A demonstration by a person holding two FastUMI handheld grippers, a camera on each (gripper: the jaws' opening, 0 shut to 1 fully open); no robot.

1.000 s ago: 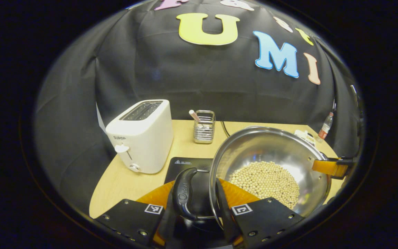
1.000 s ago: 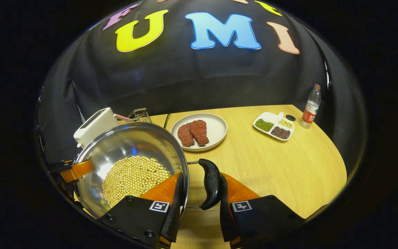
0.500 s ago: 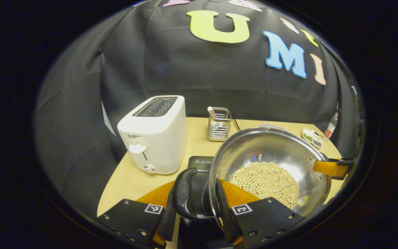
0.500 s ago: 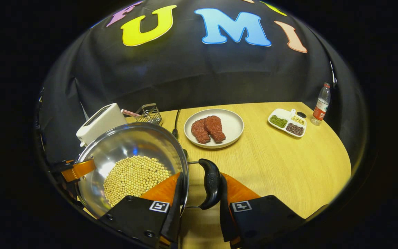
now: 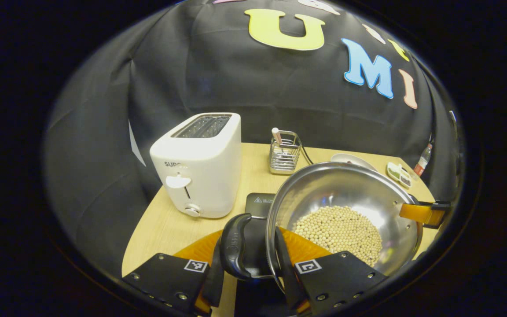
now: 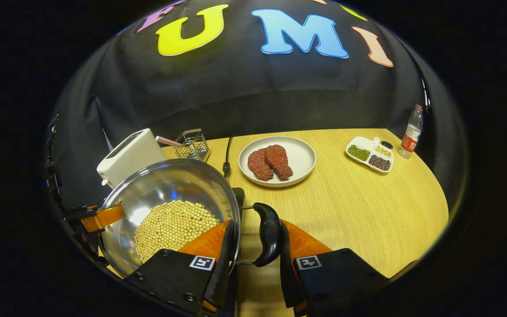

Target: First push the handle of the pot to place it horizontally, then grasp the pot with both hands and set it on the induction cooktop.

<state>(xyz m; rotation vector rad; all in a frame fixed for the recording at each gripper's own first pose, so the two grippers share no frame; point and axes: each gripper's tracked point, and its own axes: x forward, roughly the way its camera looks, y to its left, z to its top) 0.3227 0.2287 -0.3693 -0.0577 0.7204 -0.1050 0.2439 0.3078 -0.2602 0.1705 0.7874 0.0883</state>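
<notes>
A steel pot [image 5: 346, 193] holding pale beans [image 5: 339, 231] is gripped at both sides. My left gripper [image 5: 251, 273] is shut on the pot's black left handle [image 5: 234, 246], with one finger inside the rim. My right gripper [image 6: 253, 264] is shut the same way on the right handle [image 6: 269, 233] of the pot [image 6: 165, 193]. Each view shows the other gripper across the pot, the right gripper [image 5: 425, 212] and the left gripper [image 6: 99, 218]. The black induction cooktop [image 5: 260, 204] lies under the pot's left side, its corner [image 6: 238, 193] peeking out. I cannot tell whether the pot touches it.
A white toaster [image 5: 200, 165] stands left of the cooktop, with a wire utensil holder [image 5: 283, 152] behind it. To the right on the wooden table [image 6: 368, 207] are a plate with two steaks [image 6: 277, 160], a divided dish of beans [image 6: 370, 154] and a bottle [image 6: 412, 132]. A cable [image 6: 227, 154] runs back.
Both grippers have carried the pot forward and left; the toaster and utensil holder look nearer, and more of the cooktop is covered by the pot. Both grips are unchanged.
</notes>
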